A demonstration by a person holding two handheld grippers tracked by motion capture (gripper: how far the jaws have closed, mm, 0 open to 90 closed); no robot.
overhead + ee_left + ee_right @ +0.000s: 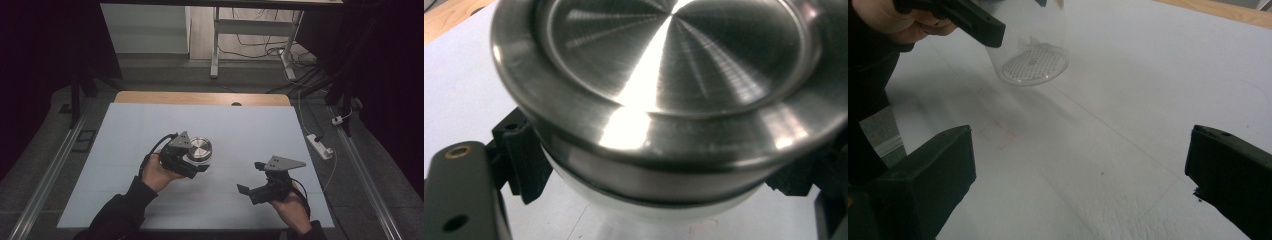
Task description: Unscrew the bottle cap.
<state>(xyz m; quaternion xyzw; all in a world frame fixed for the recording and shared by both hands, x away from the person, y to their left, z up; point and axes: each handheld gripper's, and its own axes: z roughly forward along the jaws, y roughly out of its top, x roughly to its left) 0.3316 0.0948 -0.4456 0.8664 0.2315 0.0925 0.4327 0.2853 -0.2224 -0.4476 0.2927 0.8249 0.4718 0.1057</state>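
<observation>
Jar (199,150) with brushed metal lid (674,55), near the middle of the white board (125,190) and apparently lifted off it in the right gripper view. Left gripper (192,167) clamped on the jar just under the lid. Right gripper (252,177), nearer the person and right of the jar, jaws apart, holding nothing.

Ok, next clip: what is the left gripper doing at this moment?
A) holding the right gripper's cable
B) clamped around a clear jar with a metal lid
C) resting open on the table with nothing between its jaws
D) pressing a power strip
B: the left gripper has its jaws on either side of the jar, just under its metal lid.
</observation>
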